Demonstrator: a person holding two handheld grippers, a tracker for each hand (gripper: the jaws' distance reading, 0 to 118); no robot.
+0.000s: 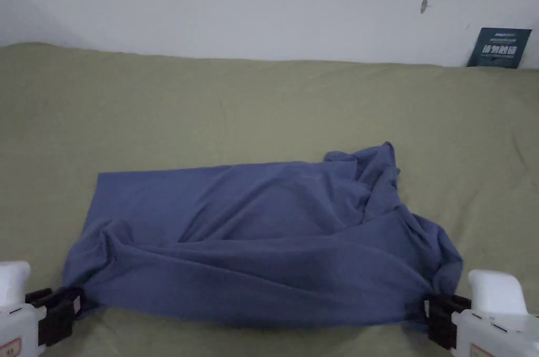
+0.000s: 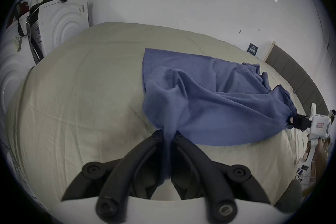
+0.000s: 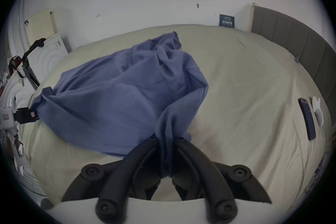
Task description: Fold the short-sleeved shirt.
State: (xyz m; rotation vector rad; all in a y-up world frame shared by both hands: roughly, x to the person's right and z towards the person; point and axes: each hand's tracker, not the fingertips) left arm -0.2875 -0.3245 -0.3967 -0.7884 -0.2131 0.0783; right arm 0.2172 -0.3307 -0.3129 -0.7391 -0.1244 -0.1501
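Head view: the bed (image 1: 263,105) is spread wide, and the shirt (image 1: 252,237) is laid on its near half, long axis left to right, bunched at the far right. The near corners are clamped, one by the left gripper (image 1: 66,303), one by the right gripper (image 1: 431,310), jaws pressed together on cloth. Risk judged: uneven pulling could drag the flat far-left edge askew; the bunched cloth could be trapped inside a fold.

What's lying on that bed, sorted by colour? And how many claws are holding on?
Blue: 2, the shirt and a phone near the headboard side.
White: 1, a small crumpled item beside the phone.
Black claws: 2, the left claw and right claw, each shut on the shirt.
Total: 5.
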